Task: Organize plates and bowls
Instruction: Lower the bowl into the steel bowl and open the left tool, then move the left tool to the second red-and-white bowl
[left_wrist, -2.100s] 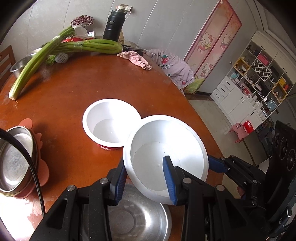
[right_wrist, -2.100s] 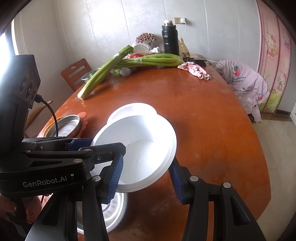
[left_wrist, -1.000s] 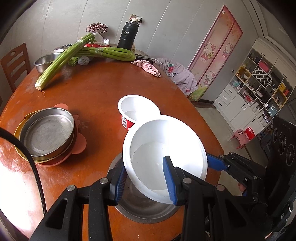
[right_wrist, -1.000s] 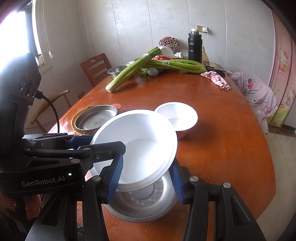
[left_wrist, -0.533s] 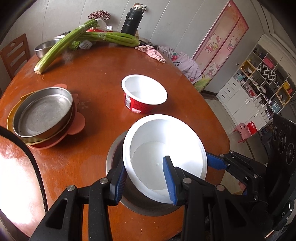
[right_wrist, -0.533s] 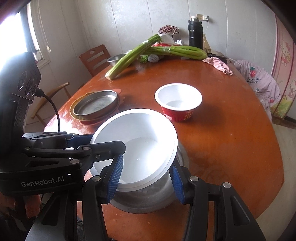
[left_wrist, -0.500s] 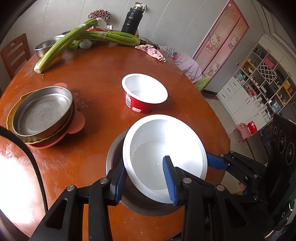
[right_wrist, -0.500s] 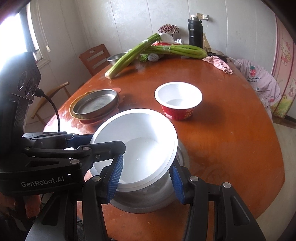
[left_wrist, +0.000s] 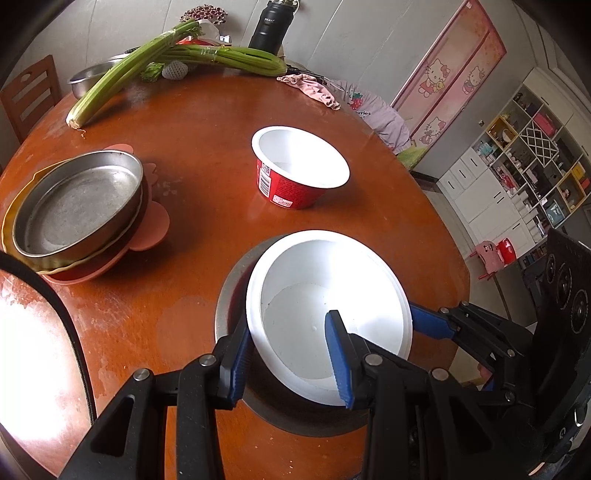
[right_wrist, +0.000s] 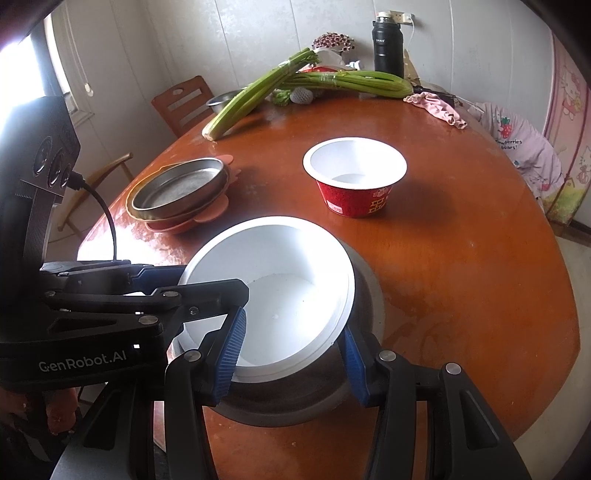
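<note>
Left wrist view shows both grippers, left gripper and right gripper, squeezing the white bowl, now lowered into the metal bowl, nearly stacked.

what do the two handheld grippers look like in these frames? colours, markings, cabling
Both are matte black linkage frames with silver pivot bolts and ribbed blue finger pads. The left gripper body, seen from the right wrist, carries white "GenRobot.AI" lettering, a block with three round sockets, and a black cable plugged in. The right gripper has the same block with round sockets. No sleeves are visible.
</note>
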